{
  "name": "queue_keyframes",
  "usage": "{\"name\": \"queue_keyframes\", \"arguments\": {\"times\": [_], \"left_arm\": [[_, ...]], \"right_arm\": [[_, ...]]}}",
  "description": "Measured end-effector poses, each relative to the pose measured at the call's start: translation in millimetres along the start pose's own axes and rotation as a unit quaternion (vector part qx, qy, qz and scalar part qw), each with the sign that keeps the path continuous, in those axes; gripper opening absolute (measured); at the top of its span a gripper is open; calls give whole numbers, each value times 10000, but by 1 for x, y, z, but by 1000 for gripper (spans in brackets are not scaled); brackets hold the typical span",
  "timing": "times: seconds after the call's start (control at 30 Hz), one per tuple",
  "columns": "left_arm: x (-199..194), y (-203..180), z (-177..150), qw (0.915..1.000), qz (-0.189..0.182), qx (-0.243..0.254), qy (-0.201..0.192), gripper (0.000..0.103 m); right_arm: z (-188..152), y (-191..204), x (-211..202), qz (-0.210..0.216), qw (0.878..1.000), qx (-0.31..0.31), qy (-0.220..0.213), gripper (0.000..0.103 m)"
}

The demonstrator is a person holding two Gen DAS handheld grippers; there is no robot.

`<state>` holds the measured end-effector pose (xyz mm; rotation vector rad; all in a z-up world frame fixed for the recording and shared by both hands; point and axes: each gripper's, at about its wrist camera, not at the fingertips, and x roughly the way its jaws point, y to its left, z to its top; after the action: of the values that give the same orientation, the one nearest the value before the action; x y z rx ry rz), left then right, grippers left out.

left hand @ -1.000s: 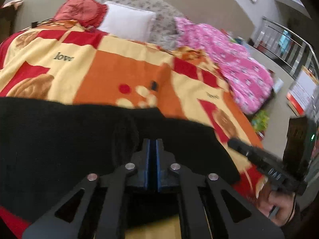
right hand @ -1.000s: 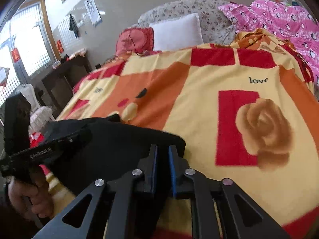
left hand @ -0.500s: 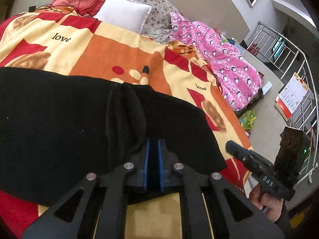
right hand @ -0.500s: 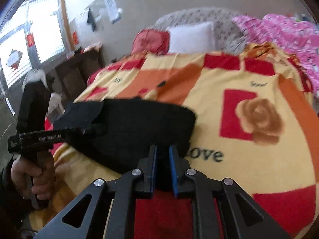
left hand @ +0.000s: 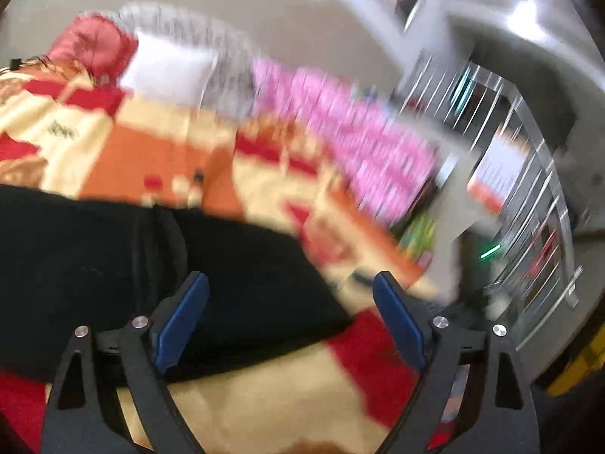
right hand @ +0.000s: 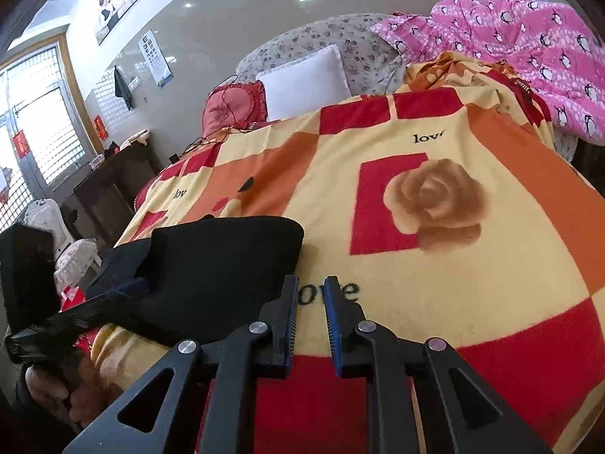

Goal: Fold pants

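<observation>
My left hand-held gripper (left hand: 291, 295) is spreading wide over the folded black pants (right hand: 223, 265) on the bed's patterned blanket (right hand: 472, 283) — my right hand-held gripper (right hand: 311, 295), just beside them, is parting slightly, pinching nothing.

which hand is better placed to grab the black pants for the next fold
Left, probably. The left tongs hang right over the black pants, their jaws opening, nothing between them. The right tongs sit just off the pants' edge over the blanket, only narrowly apart.
</observation>
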<state>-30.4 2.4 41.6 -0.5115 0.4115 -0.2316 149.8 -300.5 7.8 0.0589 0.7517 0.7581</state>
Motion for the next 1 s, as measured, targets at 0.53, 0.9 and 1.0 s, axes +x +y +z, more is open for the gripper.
{"name": "queue_keyframes", "arguments": {"times": [0.53,0.9,1.0], "left_arm": [[-132,157,-24,9084,519,-3512,-2209,89],[-136,179,-37,8690,514,-4352,-2300,91],[-135,191,-44,8543,548,-4655,-2244,94]], "right_arm": [[-4,-14,0,49,9991,427,30,20],[-6,-16,-2,61,9984,557,56,21],[-6,-18,-1,71,9982,595,72,21]]}}
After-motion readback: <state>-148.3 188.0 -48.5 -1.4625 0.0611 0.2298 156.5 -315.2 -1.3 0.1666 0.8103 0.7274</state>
